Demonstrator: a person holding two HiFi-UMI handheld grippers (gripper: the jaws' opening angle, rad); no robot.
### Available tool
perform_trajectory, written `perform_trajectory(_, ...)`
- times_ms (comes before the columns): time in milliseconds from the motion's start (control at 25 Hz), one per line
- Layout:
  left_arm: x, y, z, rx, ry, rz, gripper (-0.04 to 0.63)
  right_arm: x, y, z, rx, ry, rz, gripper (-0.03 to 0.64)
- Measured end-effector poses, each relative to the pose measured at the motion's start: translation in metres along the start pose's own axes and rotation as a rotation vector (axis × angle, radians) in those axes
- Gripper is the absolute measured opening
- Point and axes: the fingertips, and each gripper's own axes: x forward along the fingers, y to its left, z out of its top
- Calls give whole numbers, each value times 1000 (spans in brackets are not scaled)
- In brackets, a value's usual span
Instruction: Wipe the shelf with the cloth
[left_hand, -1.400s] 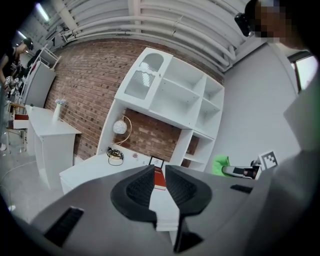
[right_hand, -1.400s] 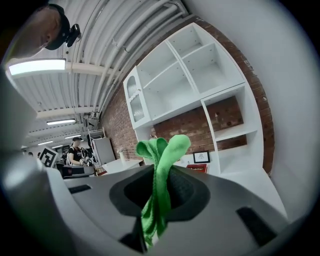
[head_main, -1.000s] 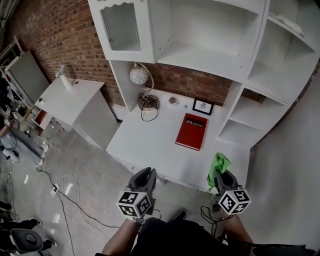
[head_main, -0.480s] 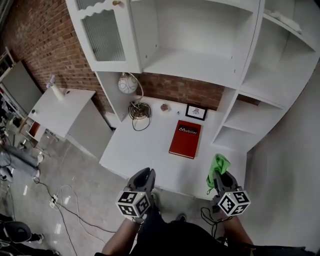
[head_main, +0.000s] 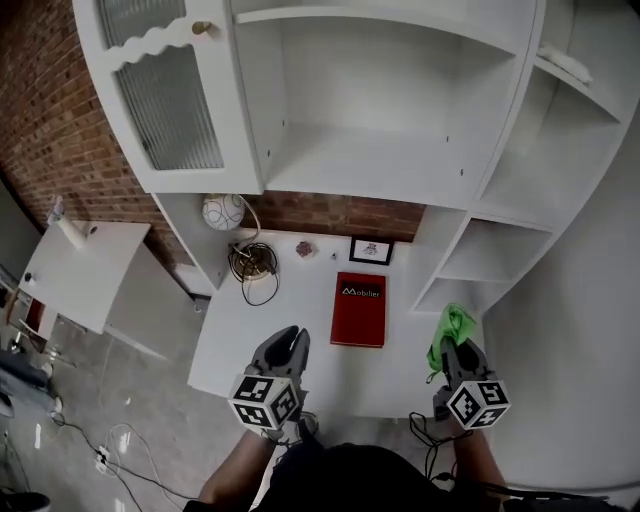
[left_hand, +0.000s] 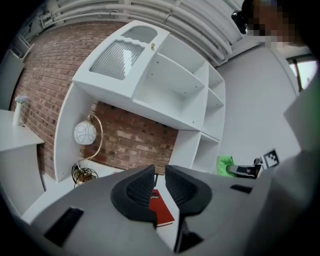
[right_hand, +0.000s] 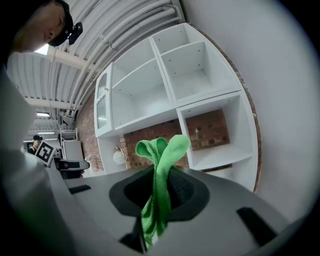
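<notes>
The right gripper (head_main: 452, 345) was clamped on a bright green cloth (head_main: 450, 328), which stood up in a bunched fold above the jaws and hung down between them in the right gripper view (right_hand: 159, 175). That gripper was held low and close to the person's body at the near right corner of the white desk (head_main: 290, 330), its jaws pointing away toward the tall white shelf unit (head_main: 380, 170), with the forearm reaching in from the near edge. The left gripper (head_main: 285, 345) was held level with it, well apart to the left, over the near edge of the desk and aimed the same way. Its jaws stood only a narrow slit apart, with nothing between them. Both marker cubes faced up toward the head camera.

On the desk, between the two grippers and a little farther off, lay a red hardcover book (head_main: 359, 309). Beyond it a small black-framed picture (head_main: 369, 250) leaned against the red brick wall (head_main: 340, 215). At the far left of the desk stood a lamp with a round white globe (head_main: 222, 212), and a coiled dark cable (head_main: 250, 265) lay beside its base. Above that hung a white cabinet door with ribbed glass (head_main: 165, 100). The cloth touched no shelf board
</notes>
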Motion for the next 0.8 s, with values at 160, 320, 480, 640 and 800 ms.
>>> perform_trajectory(160, 19, 26, 26, 39, -10, -65, 64, 29, 23, 21, -31, -18, 16, 57)
perform_trajectory(320, 29, 45, 54, 60, -39, -100, 64, 56, 60, 64, -76, -54, 127, 55)
perform_trajectory(480, 32, 49, 85, 99, -108, -85, 64, 81, 96, 123, -82, -84, 274, 56)
perform_trajectory(640, 25, 50, 111, 122, -177, -37, 64, 111, 131, 184, 22, -76, 448, 56)
perform_trajectory(800, 5, 62, 121, 155, -201, 44, 64, 155, 162, 252, 98, -90, 598, 55)
